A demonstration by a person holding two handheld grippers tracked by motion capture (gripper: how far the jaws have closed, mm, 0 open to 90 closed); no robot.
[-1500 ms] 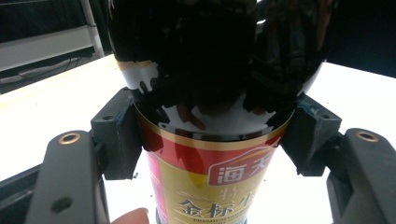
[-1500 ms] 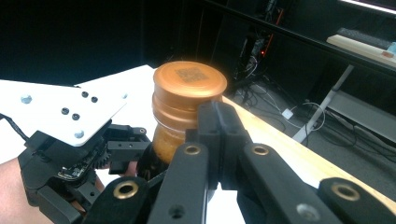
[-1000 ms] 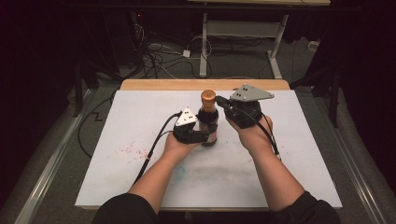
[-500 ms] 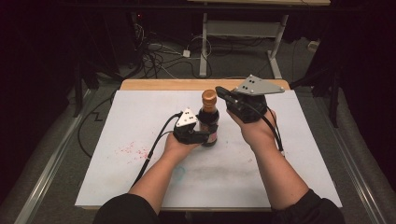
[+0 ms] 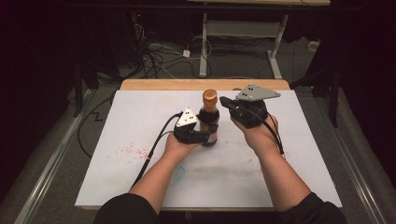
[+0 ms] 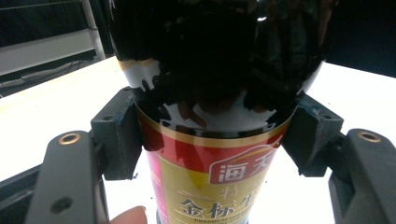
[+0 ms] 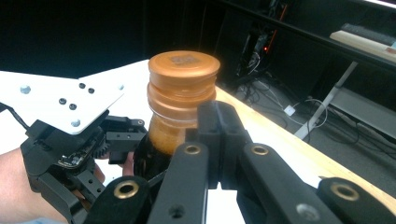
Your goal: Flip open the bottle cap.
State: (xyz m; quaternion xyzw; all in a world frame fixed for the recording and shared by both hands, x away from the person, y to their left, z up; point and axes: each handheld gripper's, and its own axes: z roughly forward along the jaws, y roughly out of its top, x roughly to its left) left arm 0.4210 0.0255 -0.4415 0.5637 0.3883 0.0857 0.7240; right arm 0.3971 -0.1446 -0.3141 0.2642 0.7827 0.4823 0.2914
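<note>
A dark sauce bottle (image 5: 209, 122) with an orange cap (image 5: 209, 95) stands upright near the far middle of the white table top (image 5: 116, 177). My left gripper (image 5: 205, 135) is shut on the bottle's lower body; in the left gripper view its pads (image 6: 116, 135) press both sides of the bottle (image 6: 210, 154) at the top of the red and gold label. My right gripper (image 5: 225, 101) hovers just right of the bottle neck at cap height. In the right gripper view its jaws (image 7: 219, 130) are shut together with nothing between them, beside the orange cap (image 7: 183, 74).
The table's wooden far edge (image 5: 154, 84) lies just behind the bottle. Faint red stains (image 5: 130, 149) mark the white surface at the left. Cables (image 5: 159, 56) and a desk frame (image 5: 204, 51) are on the floor beyond the table.
My right gripper has drifted slightly right, away from the bottle neck, after a small lift. The left gripper and the bottle have stayed in place.
</note>
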